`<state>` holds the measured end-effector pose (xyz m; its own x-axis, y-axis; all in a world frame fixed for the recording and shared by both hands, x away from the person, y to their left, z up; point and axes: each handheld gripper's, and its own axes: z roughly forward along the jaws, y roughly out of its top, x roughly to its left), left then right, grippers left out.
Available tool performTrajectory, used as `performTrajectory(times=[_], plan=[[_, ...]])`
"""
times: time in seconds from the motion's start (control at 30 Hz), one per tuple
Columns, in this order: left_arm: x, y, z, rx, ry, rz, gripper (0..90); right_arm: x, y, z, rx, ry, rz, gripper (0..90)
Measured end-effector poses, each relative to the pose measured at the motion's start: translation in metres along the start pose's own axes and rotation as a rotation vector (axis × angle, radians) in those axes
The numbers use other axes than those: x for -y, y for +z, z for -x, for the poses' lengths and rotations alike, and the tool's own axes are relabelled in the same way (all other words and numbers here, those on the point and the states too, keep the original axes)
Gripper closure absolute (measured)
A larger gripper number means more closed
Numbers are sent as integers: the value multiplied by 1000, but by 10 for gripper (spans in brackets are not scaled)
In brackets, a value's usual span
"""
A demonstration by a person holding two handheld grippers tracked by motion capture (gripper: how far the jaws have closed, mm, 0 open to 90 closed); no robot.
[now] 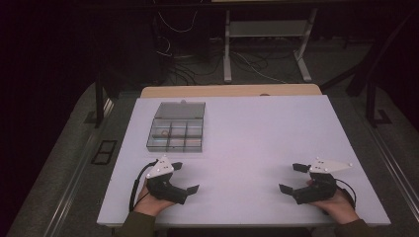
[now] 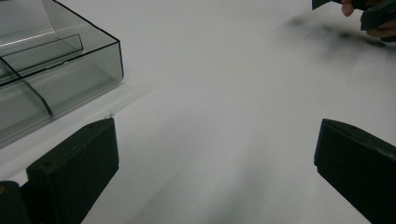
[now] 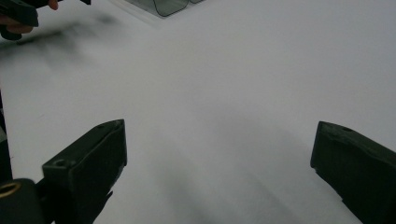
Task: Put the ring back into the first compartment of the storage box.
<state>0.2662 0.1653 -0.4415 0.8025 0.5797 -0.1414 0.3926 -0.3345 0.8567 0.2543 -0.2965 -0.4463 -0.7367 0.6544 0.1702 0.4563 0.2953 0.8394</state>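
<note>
High view: left gripper (image 1: 185, 177) and right gripper (image 1: 290, 177) rest low on the white table (image 1: 257, 133), well apart, jaws spread wide, nothing held. Clear compartment box (image 1: 175, 134) sits just beyond the left gripper, lid (image 1: 180, 110) open and lying flat behind it; something small and reddish lies in one compartment, too small to tell. Left gripper view adds the box's near corner (image 2: 56, 88) beside its left jaw, apart, not touching; right gripper far off at top right. Right gripper view catches a box corner (image 3: 170, 5) at the top edge and bare table between its jaws.
</note>
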Motion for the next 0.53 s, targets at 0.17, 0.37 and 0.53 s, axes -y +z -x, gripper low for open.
performTrajectory(times=[0.17,0.37,0.53], plan=[[0,1,0,5,-1,-10,0,0,0,0,3,3,-1,34],[0,2,1,13,4,-22,0,0,-1,0,3,2,-2,34],[0,3,1,14,4,-24,0,0,0,0,3,1,-2,34]])
